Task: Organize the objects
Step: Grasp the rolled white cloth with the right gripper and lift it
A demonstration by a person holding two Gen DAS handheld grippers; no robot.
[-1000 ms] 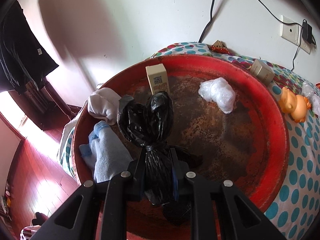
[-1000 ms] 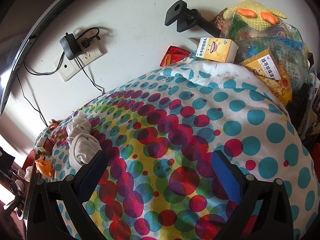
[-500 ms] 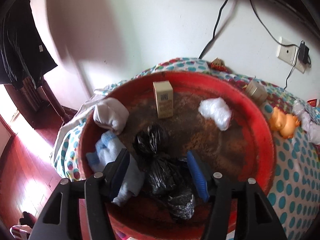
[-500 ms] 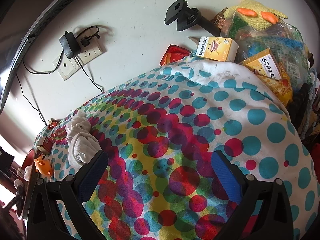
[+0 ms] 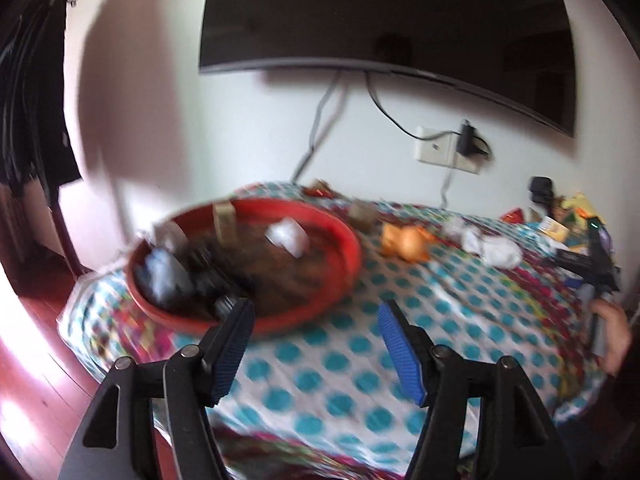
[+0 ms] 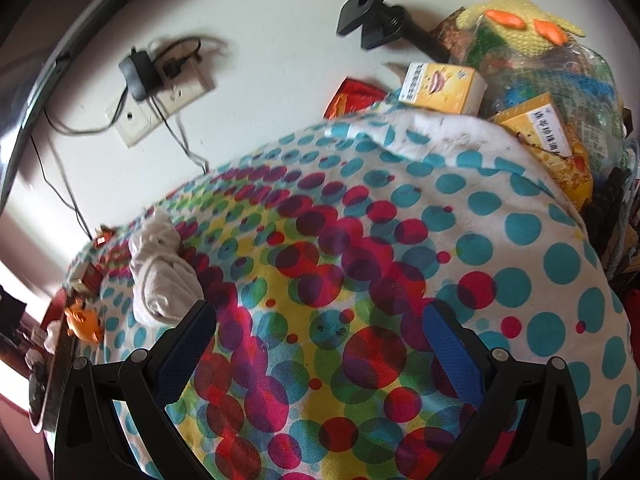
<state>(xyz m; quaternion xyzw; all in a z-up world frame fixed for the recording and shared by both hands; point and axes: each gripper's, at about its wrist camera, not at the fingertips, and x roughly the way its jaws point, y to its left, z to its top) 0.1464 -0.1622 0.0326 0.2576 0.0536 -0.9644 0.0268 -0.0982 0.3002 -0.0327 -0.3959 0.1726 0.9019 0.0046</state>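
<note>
Several things already lie in the red tray [image 5: 348, 240], while the orange toy [image 5: 404, 242] and white cloth [image 6: 160, 280] wait outside; left gripper [image 5: 316, 344] fingers are opening empty, right gripper [image 6: 320, 344] fingers apart.

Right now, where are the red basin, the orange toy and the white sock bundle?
red basin [image 5: 352, 248]: left wrist view, on its bare right rim.
orange toy [image 5: 404, 242]: left wrist view, middle of its blurred body.
white sock bundle [image 6: 162, 276]: right wrist view, middle of the rolled cloth.
</note>
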